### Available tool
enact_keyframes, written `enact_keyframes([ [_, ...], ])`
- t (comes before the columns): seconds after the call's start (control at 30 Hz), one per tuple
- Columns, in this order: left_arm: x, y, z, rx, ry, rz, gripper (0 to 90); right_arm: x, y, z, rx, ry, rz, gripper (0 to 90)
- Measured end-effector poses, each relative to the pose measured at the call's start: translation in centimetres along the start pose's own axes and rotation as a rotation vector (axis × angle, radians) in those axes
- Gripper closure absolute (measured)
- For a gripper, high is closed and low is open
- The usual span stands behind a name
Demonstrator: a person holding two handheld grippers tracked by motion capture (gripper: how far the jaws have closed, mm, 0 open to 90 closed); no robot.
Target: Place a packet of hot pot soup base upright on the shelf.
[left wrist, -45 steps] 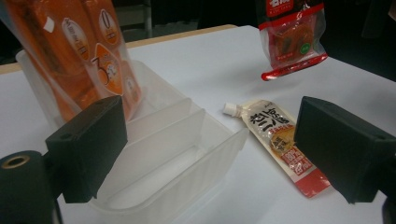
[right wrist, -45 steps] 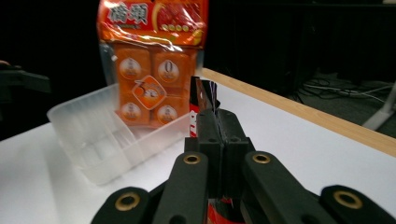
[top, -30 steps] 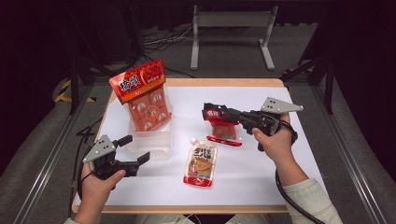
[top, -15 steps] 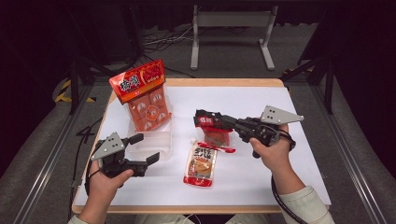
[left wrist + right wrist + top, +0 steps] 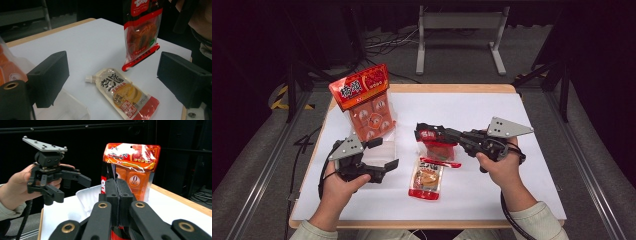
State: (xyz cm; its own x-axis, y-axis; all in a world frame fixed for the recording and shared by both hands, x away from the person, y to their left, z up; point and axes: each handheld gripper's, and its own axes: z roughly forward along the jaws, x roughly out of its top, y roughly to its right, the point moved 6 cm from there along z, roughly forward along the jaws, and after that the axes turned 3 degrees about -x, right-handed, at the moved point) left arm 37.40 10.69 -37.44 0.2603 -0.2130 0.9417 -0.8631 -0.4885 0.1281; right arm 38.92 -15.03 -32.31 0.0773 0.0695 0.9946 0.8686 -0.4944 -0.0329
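Since a second ago we have carried the red snack packet (image 5: 435, 142), pinched in our right tongs (image 5: 424, 132), leftward to hang over the spouted pouch (image 5: 427, 178) lying lengthwise on the tabletop (image 5: 522, 120), nearer our spread left tongs (image 5: 384, 154).

The hanging red packet (image 5: 142, 32) carries white characters over small Latin lettering along its top band, cut off and too blurred to read. The spouted pouch (image 5: 123, 96) bears bold black Chinese characters down its front. The orange bag (image 5: 132, 167) shows a "0" in a circle.
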Motion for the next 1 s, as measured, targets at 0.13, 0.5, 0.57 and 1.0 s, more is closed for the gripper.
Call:
enact_keyframes([
  [0.13, 0.4, 0.1, 0.8, -0.027, 0.008, 0.004, 11.7, -0.2, -0.2, 0.1, 0.008, -0.001, 0.004, 89.6],
  [0.5, 1.7, 1.1, 3.5, -0.090, 0.026, -0.003, 14.5, -0.8, -1.2, 0.9, 0.036, -0.007, -0.012, 89.6],
  [0.57, 1.7, 1.2, 3.8, -0.096, 0.026, -0.003, 15.0, -0.9, -1.4, 1.0, 0.043, -0.006, -0.012, 89.6],
  [1.0, 2.3, 1.6, 5.6, -0.113, 0.031, -0.023, 22.0, -1.4, -1.8, 1.6, 0.030, -0.003, -0.025, 89.6],
])
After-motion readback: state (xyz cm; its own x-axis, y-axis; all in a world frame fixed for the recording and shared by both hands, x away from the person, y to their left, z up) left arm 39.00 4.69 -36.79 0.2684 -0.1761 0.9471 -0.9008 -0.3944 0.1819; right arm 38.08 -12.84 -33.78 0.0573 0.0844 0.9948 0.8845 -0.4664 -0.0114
